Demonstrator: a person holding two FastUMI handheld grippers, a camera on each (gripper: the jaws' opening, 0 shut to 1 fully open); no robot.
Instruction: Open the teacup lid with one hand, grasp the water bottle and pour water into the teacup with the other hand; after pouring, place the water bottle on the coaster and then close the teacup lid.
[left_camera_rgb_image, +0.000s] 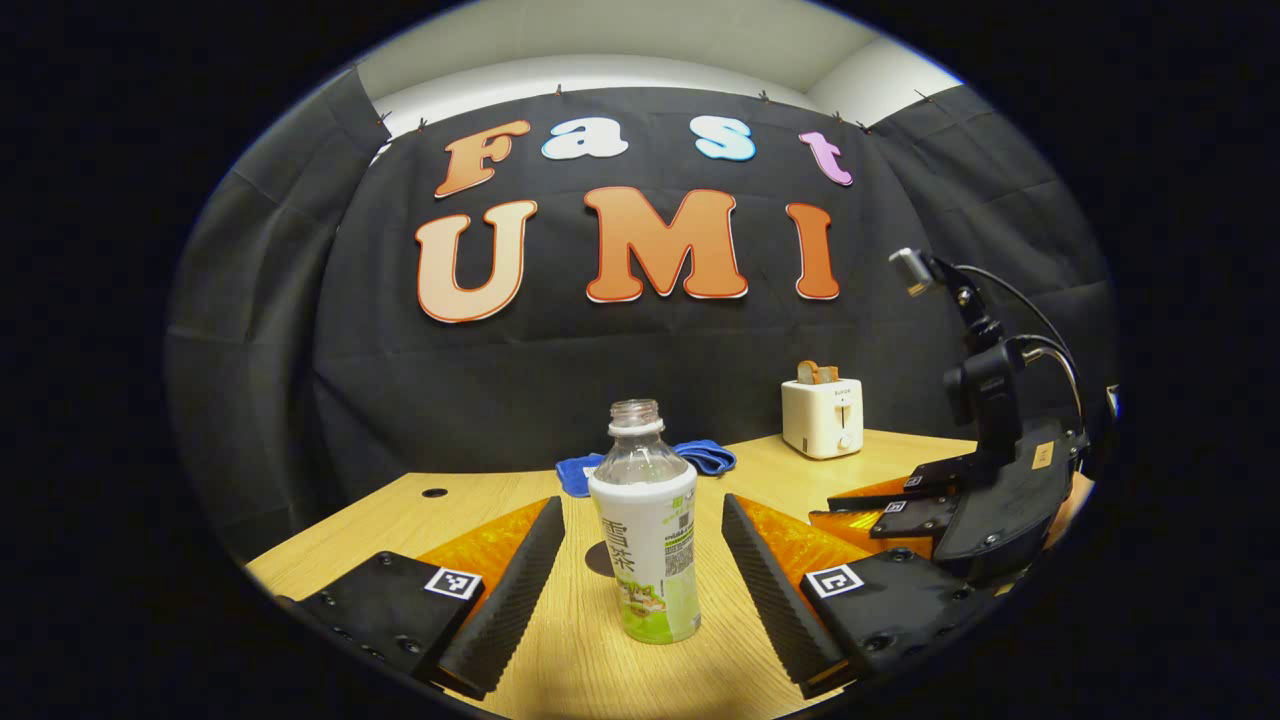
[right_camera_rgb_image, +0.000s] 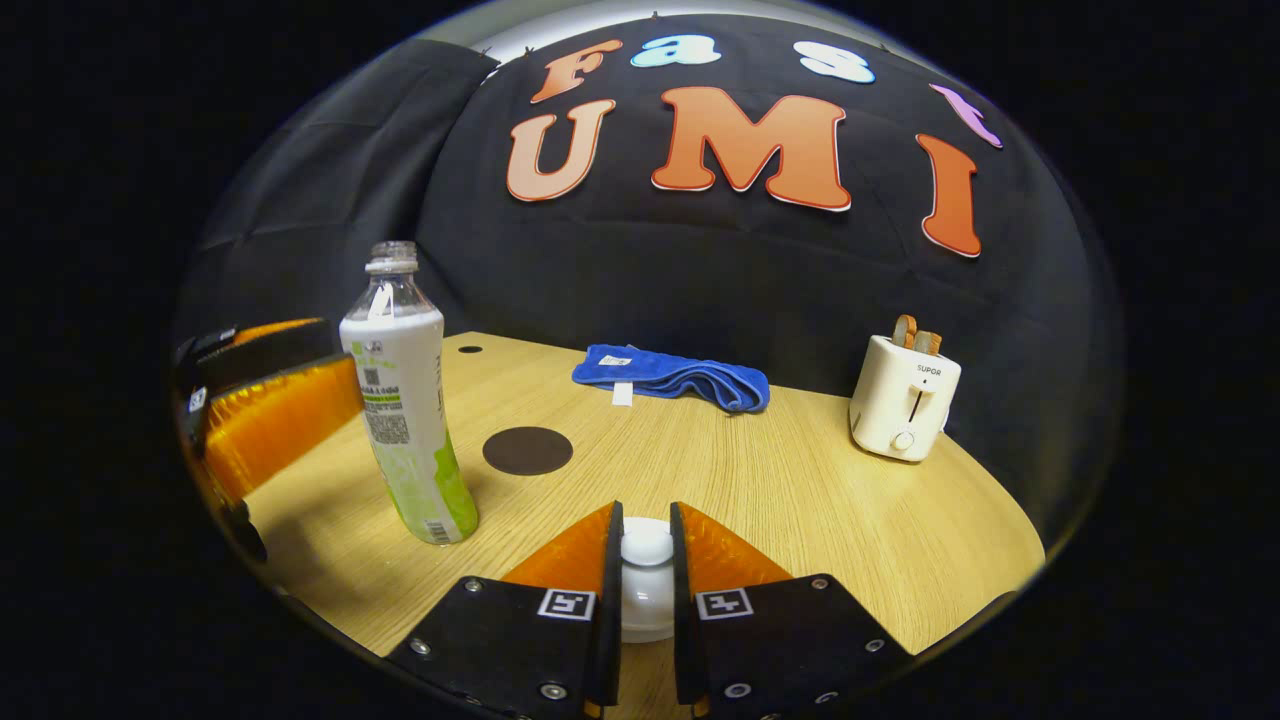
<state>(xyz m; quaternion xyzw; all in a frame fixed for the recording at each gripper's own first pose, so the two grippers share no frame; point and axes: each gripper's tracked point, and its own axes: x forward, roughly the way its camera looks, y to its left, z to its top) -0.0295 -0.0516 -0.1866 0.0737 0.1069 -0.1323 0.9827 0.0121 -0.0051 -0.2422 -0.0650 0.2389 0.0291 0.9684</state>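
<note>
Standing uncapped on the wooden surface (right_camera_rgb_image: 800, 480), the clear plastic water bottle with a green-and-white label (left_camera_rgb_image: 645, 520) sat between the spread left gripper (left_camera_rgb_image: 640, 570). The right gripper (right_camera_rgb_image: 645, 580) pinched the white teacup lid's knob (right_camera_rgb_image: 647, 548). Next, I judge, squeeze the bottle; the dark round coaster (right_camera_rgb_image: 527, 450) waited nearby.

You're working at a light wood-grain table (right_camera_rgb_image: 800, 480) with a small round hole (right_camera_rgb_image: 469, 349) near its far left edge. Black cloth (right_camera_rgb_image: 700, 280) hangs behind it, pinned along the top, with pale wall (left_camera_rgb_image: 620, 45) above. A white toaster (right_camera_rgb_image: 903, 398) holding toast stands far right; a folded blue towel (right_camera_rgb_image: 680, 377) lies far centre.
</note>
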